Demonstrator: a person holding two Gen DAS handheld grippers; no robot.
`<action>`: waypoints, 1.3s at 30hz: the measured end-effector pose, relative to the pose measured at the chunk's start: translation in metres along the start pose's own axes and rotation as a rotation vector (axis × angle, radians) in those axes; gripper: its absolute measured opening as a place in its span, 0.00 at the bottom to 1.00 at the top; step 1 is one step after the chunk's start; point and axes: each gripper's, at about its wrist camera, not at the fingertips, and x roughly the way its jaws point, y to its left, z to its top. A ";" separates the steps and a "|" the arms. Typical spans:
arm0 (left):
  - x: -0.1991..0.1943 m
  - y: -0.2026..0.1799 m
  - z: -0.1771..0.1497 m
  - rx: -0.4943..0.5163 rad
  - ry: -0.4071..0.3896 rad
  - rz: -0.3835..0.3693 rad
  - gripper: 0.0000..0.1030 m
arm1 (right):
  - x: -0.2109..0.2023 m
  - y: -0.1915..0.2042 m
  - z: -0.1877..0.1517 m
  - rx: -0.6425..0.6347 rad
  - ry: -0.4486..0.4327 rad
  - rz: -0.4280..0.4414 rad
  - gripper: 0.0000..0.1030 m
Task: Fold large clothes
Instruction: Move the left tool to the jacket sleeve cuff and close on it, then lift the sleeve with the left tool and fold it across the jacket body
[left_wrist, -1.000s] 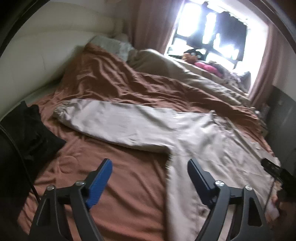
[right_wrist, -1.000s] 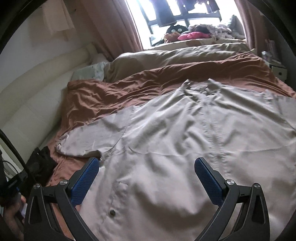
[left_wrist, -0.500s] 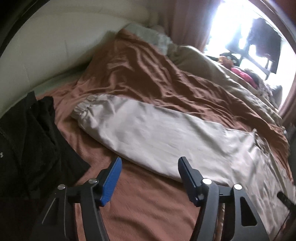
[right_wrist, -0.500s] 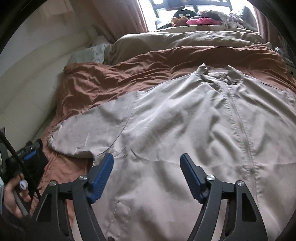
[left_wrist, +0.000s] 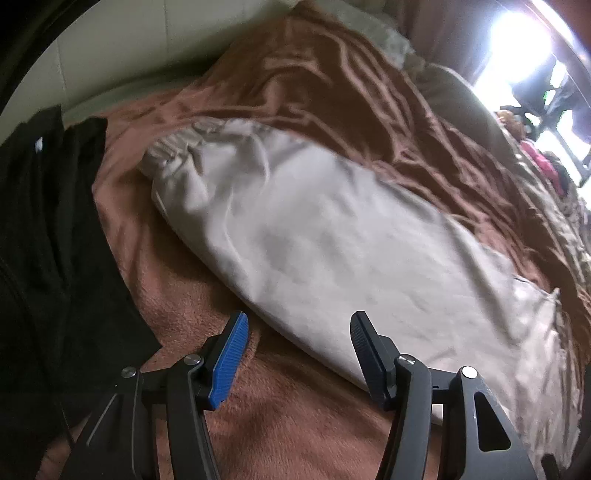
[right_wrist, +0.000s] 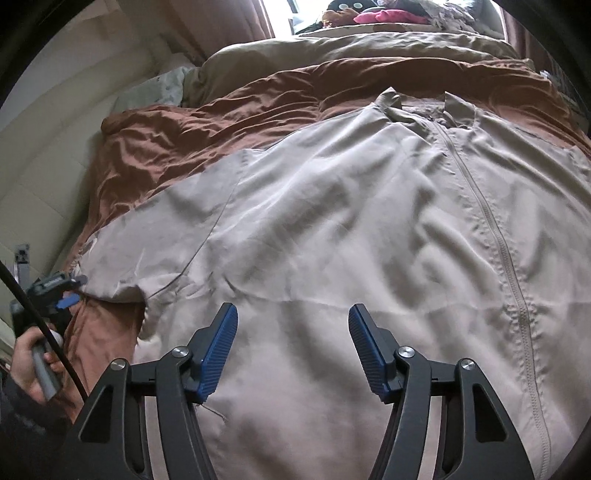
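A large beige zip-front jacket (right_wrist: 369, 229) lies flat, front up, on a brown bedspread (right_wrist: 177, 140). Its left sleeve (left_wrist: 314, 236) stretches out sideways, with the gathered cuff (left_wrist: 173, 155) at the far end. My left gripper (left_wrist: 297, 325) is open and empty, low over the sleeve's near edge, about halfway along it. My right gripper (right_wrist: 293, 317) is open and empty, just above the jacket's body near the armpit, left of the zipper (right_wrist: 495, 236). The left gripper also shows at the left edge of the right wrist view (right_wrist: 64, 291), held by a hand.
A black garment (left_wrist: 48, 258) lies on the bed left of the sleeve. A white padded headboard (right_wrist: 55, 147) runs along the left. Beige bedding (right_wrist: 351, 48) and a pillow (right_wrist: 155, 88) lie beyond the jacket, below a bright window (left_wrist: 524, 48).
My left gripper has moved left and down along the sleeve toward the cuff. My right gripper has come down closer to the jacket's body. Both sets of fingers have narrowed but stay open.
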 end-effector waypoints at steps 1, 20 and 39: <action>0.006 0.001 0.000 -0.007 0.003 0.023 0.57 | 0.000 -0.001 0.000 0.010 0.001 0.012 0.50; -0.079 -0.044 0.037 0.082 -0.204 -0.191 0.02 | 0.085 0.043 0.017 0.032 0.198 0.395 0.18; -0.187 -0.165 0.019 0.328 -0.267 -0.520 0.02 | 0.037 0.002 0.028 0.106 0.149 0.373 0.18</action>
